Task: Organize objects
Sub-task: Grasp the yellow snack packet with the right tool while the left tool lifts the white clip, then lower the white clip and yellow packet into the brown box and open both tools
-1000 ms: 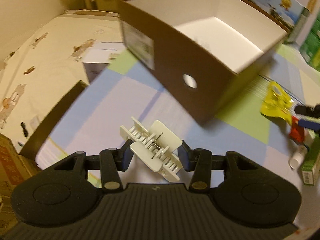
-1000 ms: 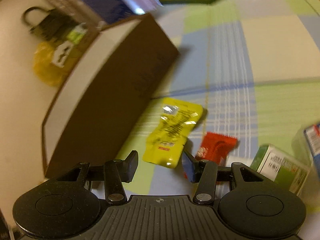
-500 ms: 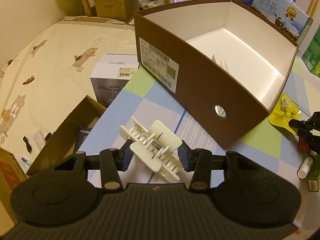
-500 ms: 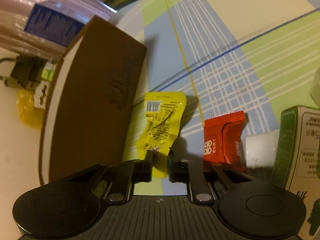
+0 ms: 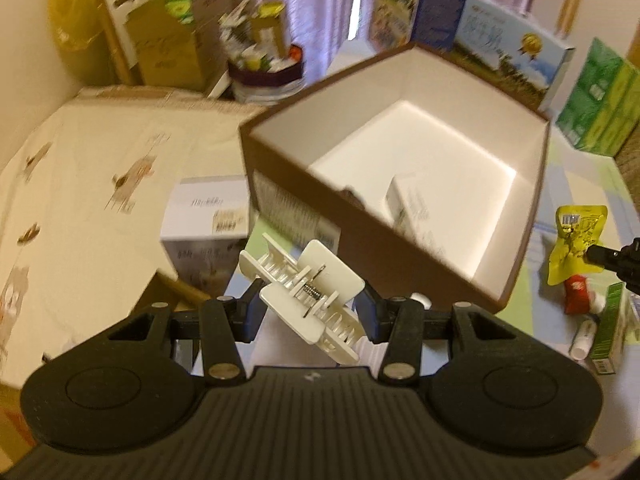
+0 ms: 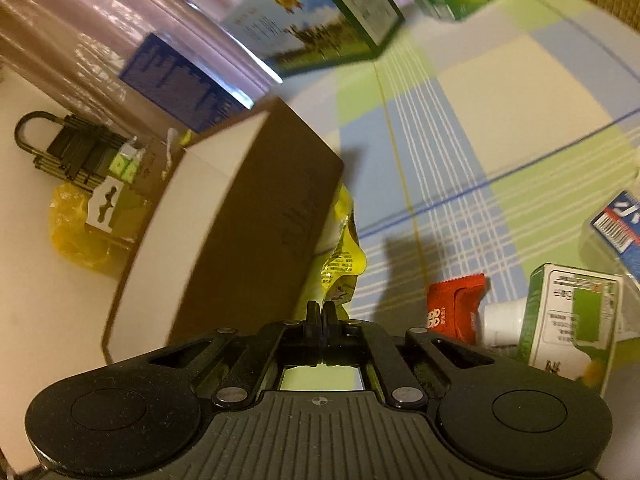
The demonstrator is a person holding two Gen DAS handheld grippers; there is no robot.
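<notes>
My left gripper (image 5: pixel 310 306) is shut on a white hair claw clip (image 5: pixel 310 294), held above the near left of a brown box (image 5: pixel 516 276) with a white inside. A small white carton (image 5: pixel 412 210) lies in the box. My right gripper (image 6: pixel 321 310) is shut on the lower edge of a yellow sachet (image 6: pixel 344 260), lifted beside the brown box (image 6: pixel 264 232). In the left wrist view the same yellow sachet (image 5: pixel 576 244) hangs from the right gripper's fingers (image 5: pixel 604 258) at the far right.
A red packet (image 6: pixel 456 306), a white tube (image 6: pixel 502 322) and a green-and-white carton (image 6: pixel 572 320) lie on the checked cloth (image 6: pixel 500 112) right of the sachet. A white carton (image 5: pixel 208 220) sits left of the box. Milk cartons (image 5: pixel 516 56) and green boxes (image 5: pixel 600 108) stand behind.
My right gripper closed on the yellow sachet and lifted it off the cloth. My left gripper rose with the hair clip, bringing the box's inside into fuller view.
</notes>
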